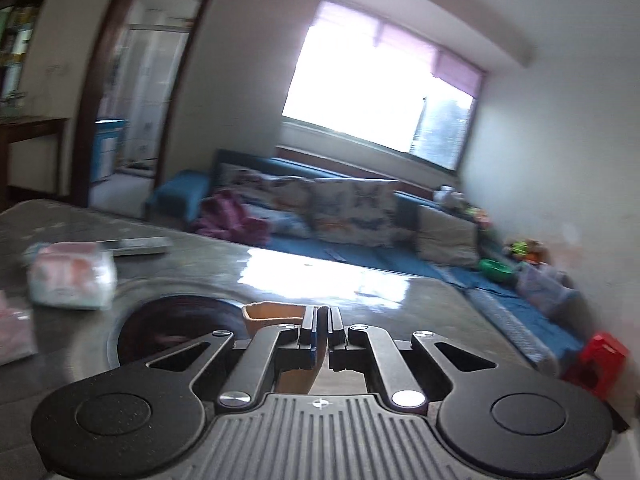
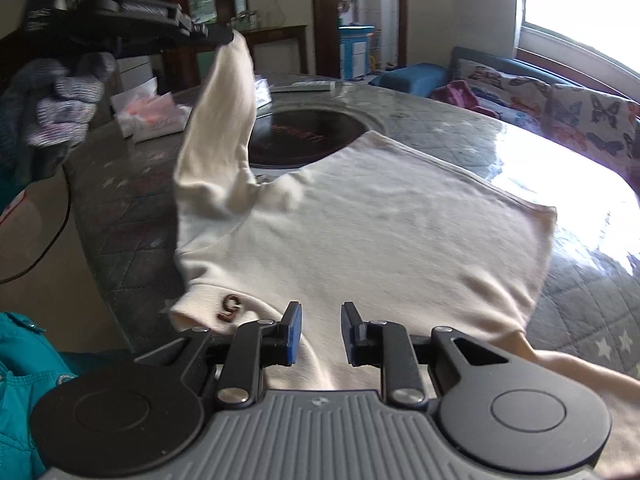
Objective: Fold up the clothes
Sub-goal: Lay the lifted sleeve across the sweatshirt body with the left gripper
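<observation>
At the table's near edge, the right gripper hovers with jaws parted and empty over the cream shirt, which lies flat on the quilted table. At ten o'clock the left gripper, clenched on one sleeve, lifts it; judging by this, the sleeve fold is underway, needing a carry inward across the body. One shirt, two grippers.

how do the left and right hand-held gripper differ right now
The left hand-held gripper is shut on the sleeve of the cream shirt; the right hand-held gripper is open and holds nothing. The left one is raised above the table, pulling the sleeve up; the right one sits low over the shirt lying flat. Both have black linkages and blue pads.
</observation>
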